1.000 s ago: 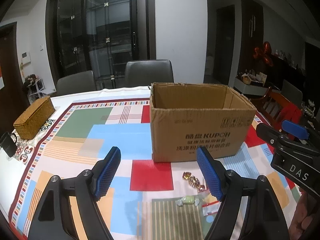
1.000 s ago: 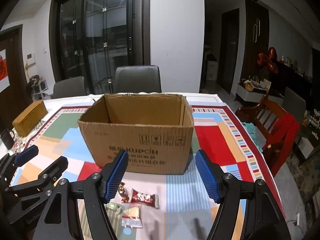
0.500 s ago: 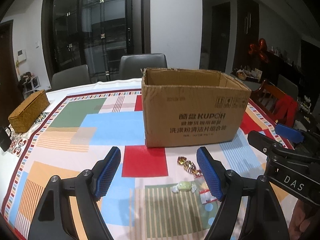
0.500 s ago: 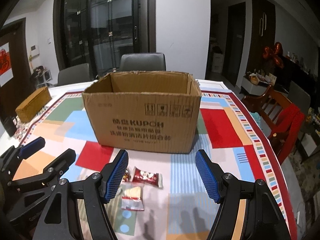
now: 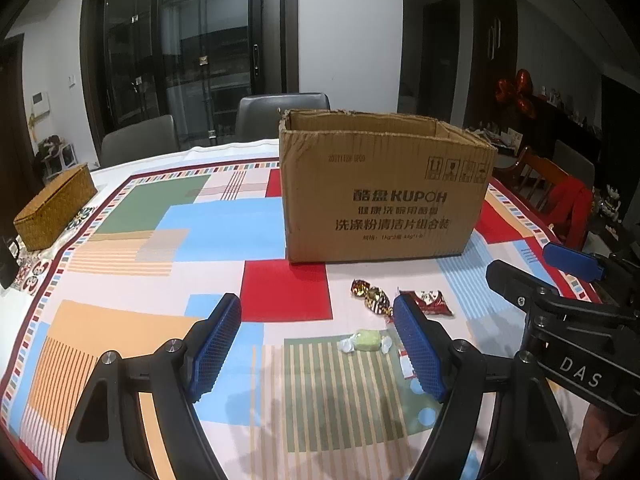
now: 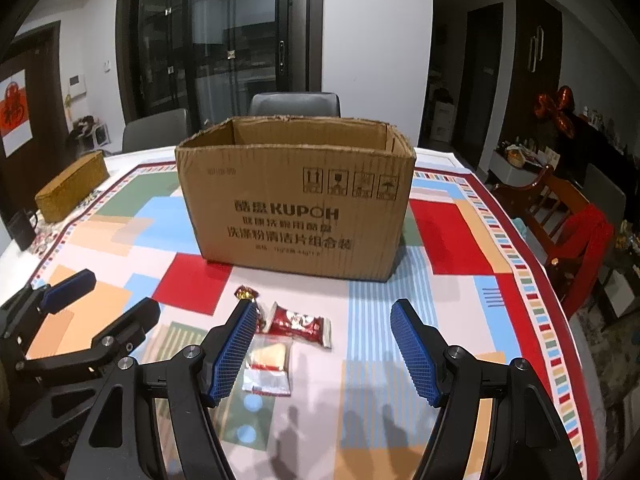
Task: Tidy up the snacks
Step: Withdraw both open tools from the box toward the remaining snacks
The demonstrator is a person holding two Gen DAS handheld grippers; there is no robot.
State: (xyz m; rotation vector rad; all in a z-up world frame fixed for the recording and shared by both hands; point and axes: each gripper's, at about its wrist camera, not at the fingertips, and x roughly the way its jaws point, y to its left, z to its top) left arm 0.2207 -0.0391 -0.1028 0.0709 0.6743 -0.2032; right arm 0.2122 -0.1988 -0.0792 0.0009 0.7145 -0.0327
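Snacks lie on our table (image 6: 460, 320) before the open box (image 6: 296, 208): a gold candy (image 5: 370, 294), red packet (image 6: 300, 322), green candy (image 5: 366, 340), clear packet (image 6: 268, 372). Our left tool (image 5: 316, 348) and right tool (image 6: 324, 352) hover above them, both open and empty.

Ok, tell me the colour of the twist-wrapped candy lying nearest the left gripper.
Pale green candy with clear twisted ends, best seen in the left wrist view.
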